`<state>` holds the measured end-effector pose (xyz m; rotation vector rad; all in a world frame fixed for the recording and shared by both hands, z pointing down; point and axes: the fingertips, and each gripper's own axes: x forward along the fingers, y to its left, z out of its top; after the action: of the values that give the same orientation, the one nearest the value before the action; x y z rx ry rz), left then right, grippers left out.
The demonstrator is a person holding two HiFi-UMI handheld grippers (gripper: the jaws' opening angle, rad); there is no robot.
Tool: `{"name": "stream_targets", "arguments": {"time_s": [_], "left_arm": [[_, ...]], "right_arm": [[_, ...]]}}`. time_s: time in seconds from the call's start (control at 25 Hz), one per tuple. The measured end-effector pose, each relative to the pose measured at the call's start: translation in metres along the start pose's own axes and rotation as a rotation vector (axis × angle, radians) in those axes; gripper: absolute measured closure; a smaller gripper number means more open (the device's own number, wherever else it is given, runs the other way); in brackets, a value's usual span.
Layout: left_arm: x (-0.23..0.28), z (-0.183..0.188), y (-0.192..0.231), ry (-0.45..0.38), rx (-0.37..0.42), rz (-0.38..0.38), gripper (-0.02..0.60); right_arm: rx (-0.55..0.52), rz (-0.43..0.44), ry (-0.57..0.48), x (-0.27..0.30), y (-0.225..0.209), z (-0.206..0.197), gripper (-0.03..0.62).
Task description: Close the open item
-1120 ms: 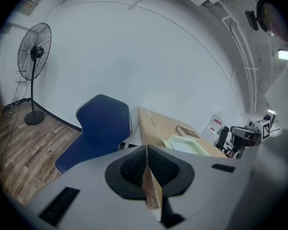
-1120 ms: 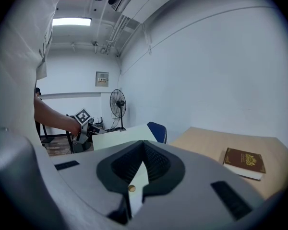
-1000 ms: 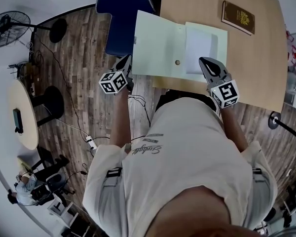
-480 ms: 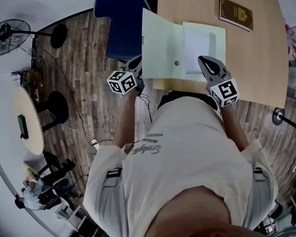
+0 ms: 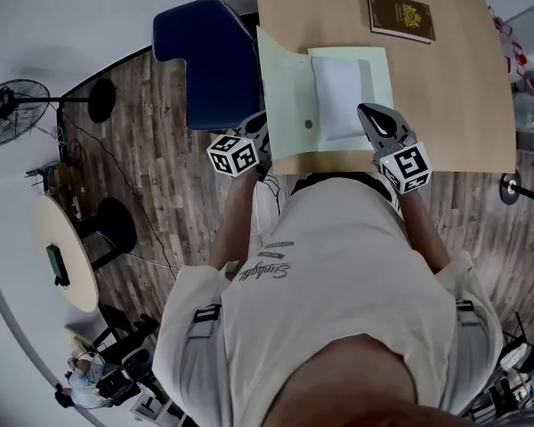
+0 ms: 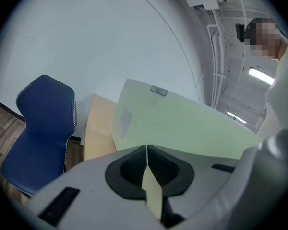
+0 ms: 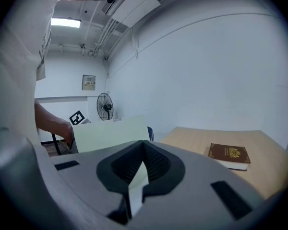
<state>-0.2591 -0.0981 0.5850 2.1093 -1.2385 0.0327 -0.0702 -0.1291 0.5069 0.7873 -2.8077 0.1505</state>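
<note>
A pale wooden table (image 5: 454,105) stands on a plank floor (image 5: 151,158), with a blue chair (image 5: 196,60) beyond the left gripper (image 5: 260,138). Its fingers pinch the green folder's (image 5: 289,96) raised flap. The right gripper (image 5: 371,111) pinches the folder's other side on the table. Past those fingers lies a brown book (image 5: 400,16); its gold emblem is unreadable.
</note>
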Motion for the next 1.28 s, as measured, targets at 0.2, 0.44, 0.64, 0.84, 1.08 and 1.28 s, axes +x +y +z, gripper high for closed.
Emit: {"name": "stream_targets", "arguments": {"time_s": [0.2, 0.44, 0.64, 0.84, 1.08, 1.28], "left_arm": [[0.025, -0.013, 0.004, 0.057, 0.003, -0.003, 0.565], [0.049, -0.018, -0.005, 0.096, 0.027, -0.022, 0.565], [0.062, -0.021, -0.013, 0.109, 0.033, -0.017, 0.565], [0.076, -0.031, -0.022, 0.137, 0.034, -0.019, 0.565], [0.088, -0.036, -0.029, 0.161, 0.049, -0.009, 0.565], [0.097, -0.04, -0.038, 0.195, 0.065, -0.014, 0.565]], "right_arm": [[0.015, -0.056, -0.002, -0.014, -0.016, -0.003, 0.599], [0.048, -0.126, 0.011, -0.039, -0.028, -0.017, 0.599], [0.055, -0.159, -0.001, -0.055, -0.035, -0.017, 0.599], [0.058, -0.185, -0.004, -0.07, -0.042, -0.021, 0.599], [0.068, -0.218, 0.006, -0.089, -0.05, -0.025, 0.599], [0.07, -0.23, 0.008, -0.097, -0.056, -0.024, 0.599]]}}
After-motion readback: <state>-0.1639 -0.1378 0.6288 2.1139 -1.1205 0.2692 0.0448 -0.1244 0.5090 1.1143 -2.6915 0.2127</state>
